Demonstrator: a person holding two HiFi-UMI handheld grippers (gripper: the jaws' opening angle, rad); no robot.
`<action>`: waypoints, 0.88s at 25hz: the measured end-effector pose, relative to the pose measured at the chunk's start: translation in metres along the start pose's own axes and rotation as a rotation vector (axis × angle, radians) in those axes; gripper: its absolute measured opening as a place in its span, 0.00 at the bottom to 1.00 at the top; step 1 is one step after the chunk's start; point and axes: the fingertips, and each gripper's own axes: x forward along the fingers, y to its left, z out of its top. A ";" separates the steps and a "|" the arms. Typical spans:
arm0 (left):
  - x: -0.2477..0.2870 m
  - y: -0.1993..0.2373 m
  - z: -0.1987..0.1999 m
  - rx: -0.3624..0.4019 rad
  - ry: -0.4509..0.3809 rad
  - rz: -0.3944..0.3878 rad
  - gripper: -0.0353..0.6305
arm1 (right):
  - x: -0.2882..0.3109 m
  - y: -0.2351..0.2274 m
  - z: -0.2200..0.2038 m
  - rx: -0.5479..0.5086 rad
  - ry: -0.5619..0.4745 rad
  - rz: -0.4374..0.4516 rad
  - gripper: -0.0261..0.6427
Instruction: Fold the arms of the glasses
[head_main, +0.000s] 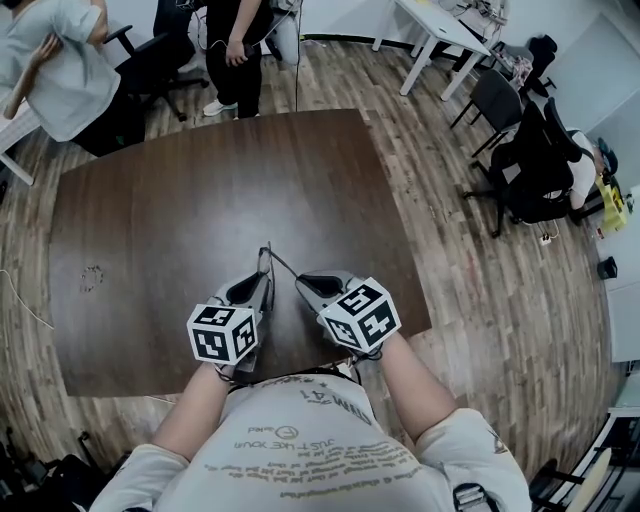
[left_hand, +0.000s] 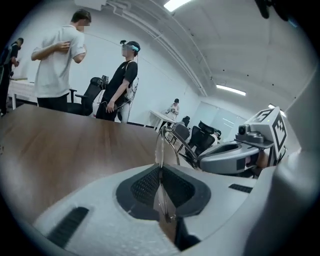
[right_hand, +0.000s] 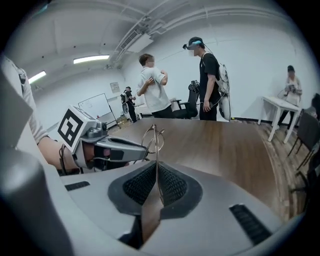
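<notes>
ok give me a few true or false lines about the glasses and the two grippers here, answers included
1. The left gripper and the right gripper both grip the glasses. True.
2. The glasses lie flat on the table. False: they are clamped in the jaws, lenses on edge.
3. The right gripper's jaws stand wide open. False: they are shut on a thin arm of the glasses.
4. People stand beyond the table's far edge. True.

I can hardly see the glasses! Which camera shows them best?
The right gripper view: the glasses stand close up, rims and one arm clear. The left gripper view shows them nearly edge-on; the head view shows only thin wires.
</notes>
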 end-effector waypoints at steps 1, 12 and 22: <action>0.000 0.000 0.000 -0.015 -0.002 -0.005 0.10 | 0.002 0.001 -0.001 0.024 -0.008 0.014 0.08; -0.009 -0.002 0.007 -0.151 -0.050 -0.060 0.10 | 0.014 0.021 0.003 0.159 -0.064 0.141 0.08; -0.020 -0.006 0.016 -0.306 -0.117 -0.151 0.10 | 0.018 0.043 0.014 0.265 -0.129 0.307 0.08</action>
